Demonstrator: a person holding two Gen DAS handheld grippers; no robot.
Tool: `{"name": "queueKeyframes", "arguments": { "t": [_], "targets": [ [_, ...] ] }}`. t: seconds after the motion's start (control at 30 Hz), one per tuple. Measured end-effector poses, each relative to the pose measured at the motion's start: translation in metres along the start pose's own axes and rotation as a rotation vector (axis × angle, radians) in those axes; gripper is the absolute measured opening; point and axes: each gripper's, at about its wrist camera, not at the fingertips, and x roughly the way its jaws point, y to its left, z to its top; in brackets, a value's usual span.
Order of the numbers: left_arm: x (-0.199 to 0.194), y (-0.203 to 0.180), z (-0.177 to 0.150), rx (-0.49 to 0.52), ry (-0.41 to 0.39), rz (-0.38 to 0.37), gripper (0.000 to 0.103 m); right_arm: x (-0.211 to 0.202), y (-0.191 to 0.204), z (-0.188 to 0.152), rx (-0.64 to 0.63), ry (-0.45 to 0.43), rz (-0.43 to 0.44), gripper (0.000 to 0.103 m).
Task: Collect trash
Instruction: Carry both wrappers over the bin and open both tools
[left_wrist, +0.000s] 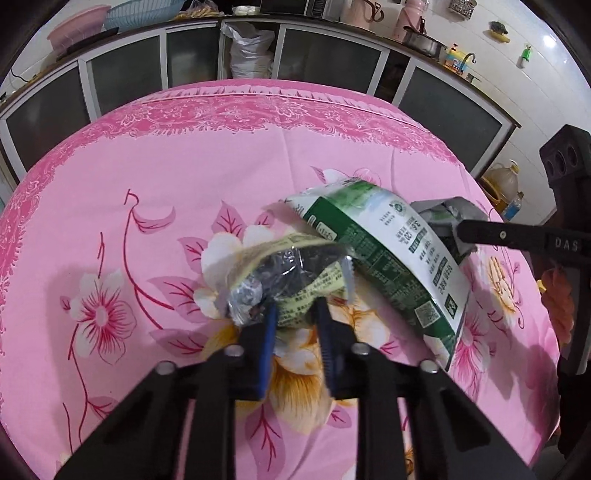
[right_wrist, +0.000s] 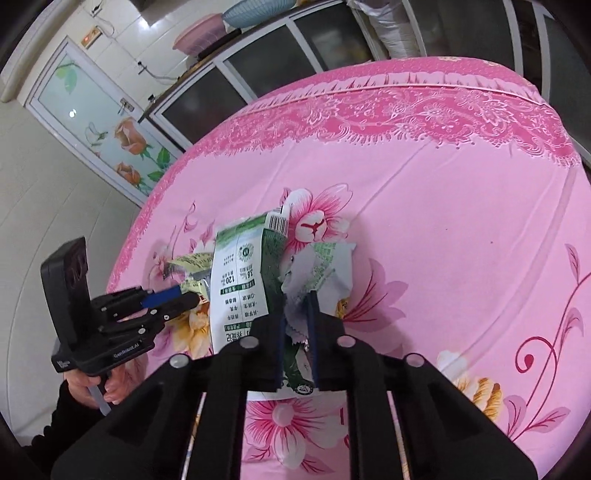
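Observation:
My left gripper (left_wrist: 295, 314) is shut on a crumpled yellow-green and silver snack wrapper (left_wrist: 288, 273) above the pink flowered tablecloth (left_wrist: 184, 177). My right gripper (right_wrist: 295, 325) is shut on a torn green-and-white foil bag (right_wrist: 240, 284), holding its ragged silver-lined edge (right_wrist: 314, 273). The green bag (left_wrist: 388, 251) lies right beside the wrapper and partly overlaps it in the left wrist view. The right gripper's finger (left_wrist: 517, 236) enters from the right there. The left gripper (right_wrist: 173, 299) shows at the left in the right wrist view, with the yellow wrapper (right_wrist: 188, 266) at its tips.
The round table's cloth (right_wrist: 443, 184) stretches far and right. Glass-door cabinets (left_wrist: 325, 55) with basins, a pot and bottles on top stand behind. A white sack (left_wrist: 247, 48) sits in a cabinet gap. A flowered door (right_wrist: 110, 122) is at the left.

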Motion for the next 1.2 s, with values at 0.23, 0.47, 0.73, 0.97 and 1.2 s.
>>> {"name": "queueKeyframes", "arguments": {
  "t": [0.23,0.47,0.73,0.97,1.2],
  "targets": [
    [-0.027,0.005,-0.006,-0.031,-0.040,-0.006,0.013,-0.028,0.002,-0.007,0.007,-0.039,0.007,0.008],
    [-0.069,0.013,-0.024,-0.048,-0.083,0.020,0.013,-0.074,0.012,-0.022,-0.010,-0.100,-0.008,0.008],
    [-0.116,0.018,-0.061,-0.077,-0.132,0.037,0.013,-0.129,0.009,-0.059,0.005,-0.160,-0.032,0.008],
    [-0.132,-0.005,-0.093,-0.068,-0.136,0.006,0.013,-0.162,-0.007,-0.105,0.045,-0.181,-0.058,0.008],
    [-0.134,-0.053,-0.105,-0.017,-0.136,-0.068,0.013,-0.195,-0.032,-0.154,0.105,-0.207,-0.061,0.008]
  ]
}}
